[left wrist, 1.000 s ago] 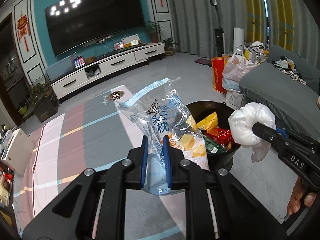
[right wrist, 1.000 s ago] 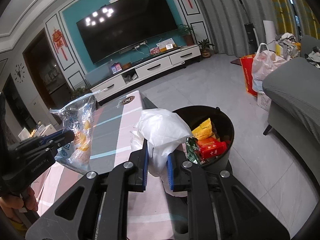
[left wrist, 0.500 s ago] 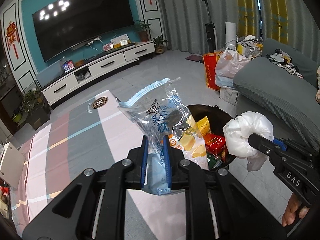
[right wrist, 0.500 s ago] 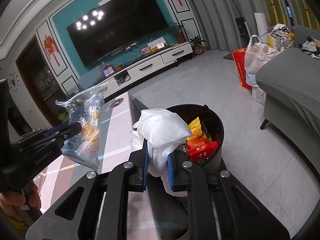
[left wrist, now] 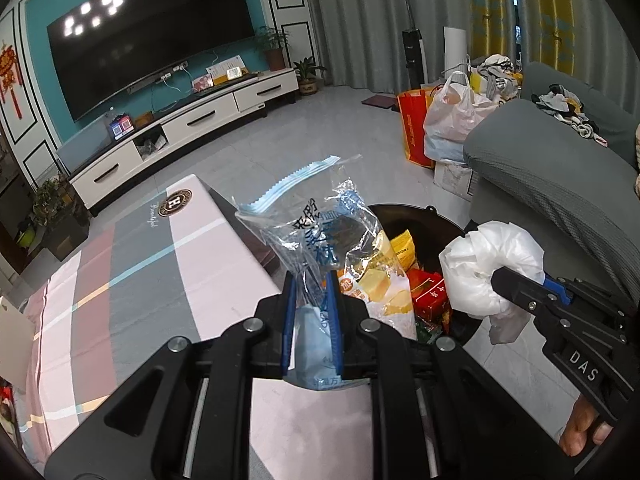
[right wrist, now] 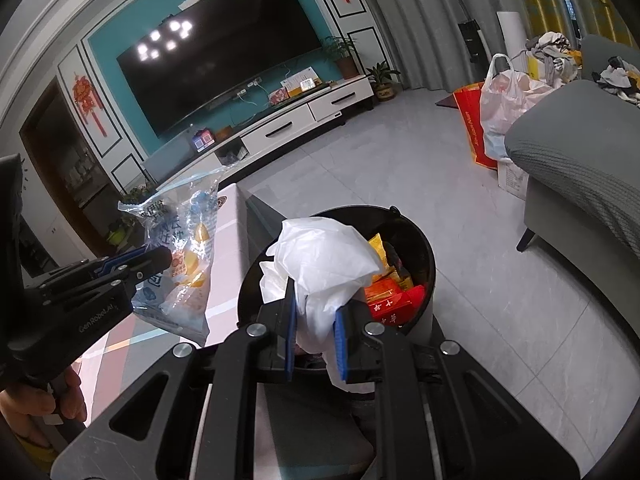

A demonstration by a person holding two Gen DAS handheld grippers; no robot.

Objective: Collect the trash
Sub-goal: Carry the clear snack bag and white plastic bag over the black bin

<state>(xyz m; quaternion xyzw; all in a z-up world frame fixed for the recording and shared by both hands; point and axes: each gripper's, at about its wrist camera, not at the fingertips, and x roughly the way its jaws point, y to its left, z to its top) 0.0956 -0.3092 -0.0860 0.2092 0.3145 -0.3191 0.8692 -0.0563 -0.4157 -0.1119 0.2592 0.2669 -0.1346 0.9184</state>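
My left gripper (left wrist: 311,280) is shut on a clear snack bag (left wrist: 320,232) with blue print and yellow pieces, held upright over the table corner beside the black bin (left wrist: 452,224). In the right wrist view the same snack bag (right wrist: 180,252) hangs from the left gripper (right wrist: 164,258) above the table edge. My right gripper (right wrist: 316,308) is shut on a crumpled white plastic bag (right wrist: 328,252), held over the near rim of the black bin (right wrist: 420,248). The white plastic bag (left wrist: 492,268) also shows at right in the left wrist view. The bin holds red and yellow wrappers (right wrist: 392,300).
A table with a pink, grey and white striped cloth (left wrist: 140,280) lies left of the bin. A grey sofa (right wrist: 580,168) stands right of it, with shopping bags (left wrist: 440,128) beyond. A TV cabinet (right wrist: 304,120) lines the far wall across open tiled floor.
Both grippers have moved closer to the bin and lower, each keeping its bag. The white bag now hangs over the bin's near rim, and the snack bag has come up beside the bin.
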